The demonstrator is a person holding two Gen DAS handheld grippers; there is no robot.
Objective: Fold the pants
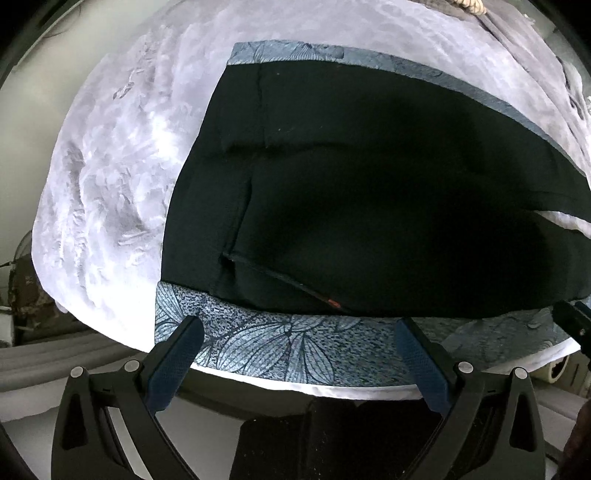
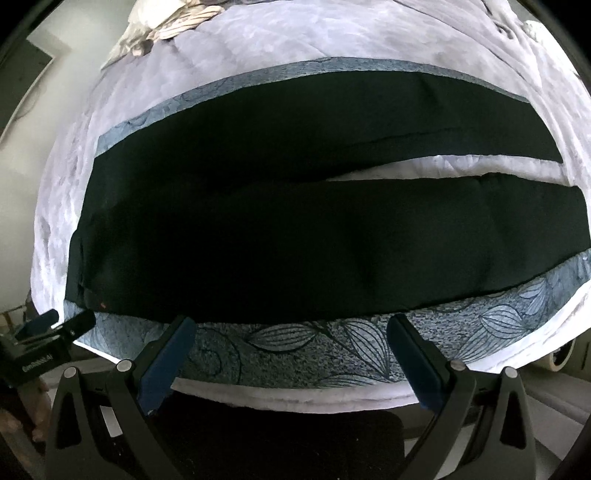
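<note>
Black pants [image 1: 351, 192] lie flat on a blue leaf-patterned cloth [image 1: 266, 343] on a bed. The waist end is at the left in the left wrist view, with a pocket slit and a small orange tag [image 1: 334, 303]. In the right wrist view the pants [image 2: 295, 240] stretch across, the two legs parting at the right with white bedding between them. My left gripper [image 1: 299, 328] is open and empty, just short of the pants' near edge. My right gripper [image 2: 291, 326] is open and empty, near the near leg's edge.
A pale lilac bedspread [image 1: 110, 192] covers the bed around the cloth. Crumpled bedding [image 2: 173, 26] lies at the far end. The bed's near edge [image 2: 295, 397] is just under the grippers. The other gripper shows at the left of the right wrist view [image 2: 55, 325].
</note>
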